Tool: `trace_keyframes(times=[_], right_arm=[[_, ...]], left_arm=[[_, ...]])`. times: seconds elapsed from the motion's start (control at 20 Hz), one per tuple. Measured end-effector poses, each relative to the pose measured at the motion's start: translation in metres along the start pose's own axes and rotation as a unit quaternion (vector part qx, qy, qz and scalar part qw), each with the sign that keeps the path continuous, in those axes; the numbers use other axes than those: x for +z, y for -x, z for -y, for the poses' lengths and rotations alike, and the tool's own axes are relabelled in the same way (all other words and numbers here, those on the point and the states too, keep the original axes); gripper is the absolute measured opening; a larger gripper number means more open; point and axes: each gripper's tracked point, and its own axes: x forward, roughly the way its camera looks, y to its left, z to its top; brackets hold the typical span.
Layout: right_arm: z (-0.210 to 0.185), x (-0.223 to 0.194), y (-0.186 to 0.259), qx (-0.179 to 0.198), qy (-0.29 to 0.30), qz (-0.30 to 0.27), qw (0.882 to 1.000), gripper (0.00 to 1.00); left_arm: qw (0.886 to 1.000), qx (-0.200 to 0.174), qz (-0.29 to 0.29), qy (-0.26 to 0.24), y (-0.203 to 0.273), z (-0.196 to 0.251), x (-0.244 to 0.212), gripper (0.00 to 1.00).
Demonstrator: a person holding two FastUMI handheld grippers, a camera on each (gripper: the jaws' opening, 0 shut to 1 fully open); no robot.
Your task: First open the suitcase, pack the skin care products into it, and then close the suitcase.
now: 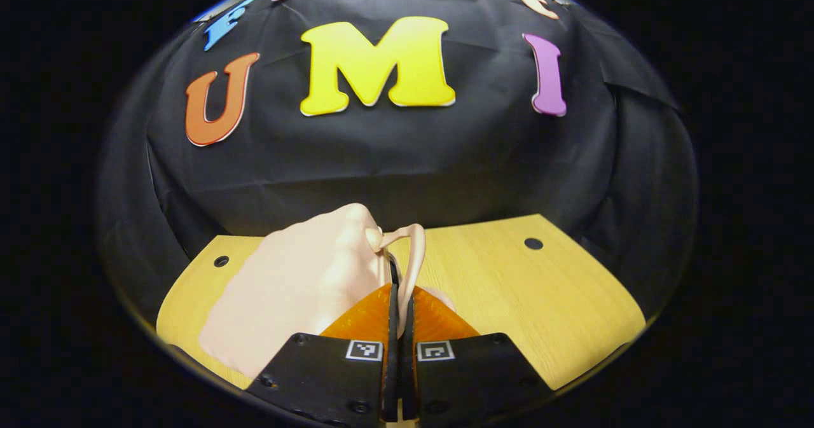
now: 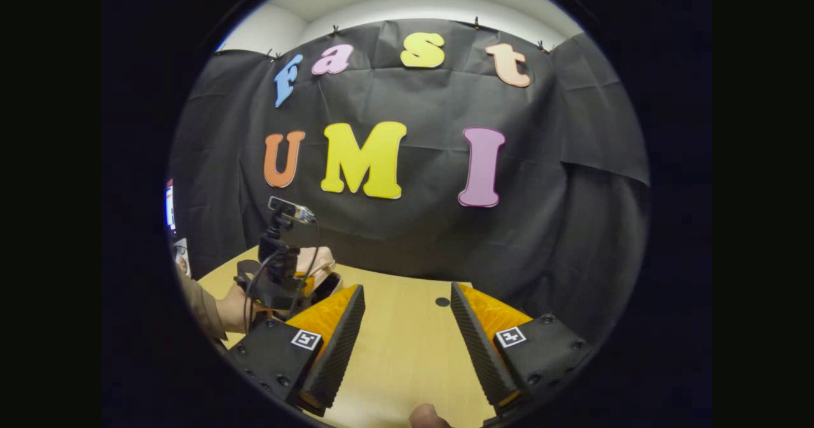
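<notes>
The left claw point(image 1: 399, 301) was clamped on the thin handle loop point(image 1: 414, 256) of the pale pink suitcase point(image 1: 299, 288), which lay on the wooden surface point(image 1: 540, 301) with its long axis running away toward the booth wall. Right of the suitcase, the surface lay bare to its far edge. The right claw point(image 2: 407, 317) stood spread wide above that bare wood, right of the suitcase.

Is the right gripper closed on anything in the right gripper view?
No, the right gripper stands wide open over the bare wooden table, with nothing between its fingers.
</notes>
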Motion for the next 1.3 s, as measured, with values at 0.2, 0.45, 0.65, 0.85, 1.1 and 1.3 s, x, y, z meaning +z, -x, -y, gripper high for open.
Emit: trace_keyframes(times=[0.2,0.45,0.65,0.85,1.1,1.3], right_arm=[[0.025,-0.015,-0.001,0.001,0.001,-0.017,1.0,0.81],[0.044,-0.02,-0.005,0.008,0.0,-0.016,1.0,0.81],[0.041,0.005,-0.011,0.005,-0.016,0.004,1.0,0.81],[0.022,0.042,-0.02,-0.031,-0.029,0.026,0.999,0.81],[-0.048,0.084,-0.011,-0.061,-0.039,0.057,0.996,0.79],[-0.12,0.085,0.0,-0.026,-0.03,0.062,0.997,0.81]], left_arm=[[0.997,0.02,-0.058,-0.037,-0.028,0.018,-0.038,0.07],[0.998,-0.007,-0.059,-0.011,-0.016,0.057,-0.032,0.43],[0.999,-0.021,0.033,0.038,0.034,0.057,0.052,0.86],[0.993,-0.005,0.114,0.032,0.104,0.012,0.123,0.99],[0.981,0.022,0.186,0.052,0.224,-0.073,0.165,0.98],[0.981,0.046,0.181,0.053,0.27,-0.143,0.132,0.99]])
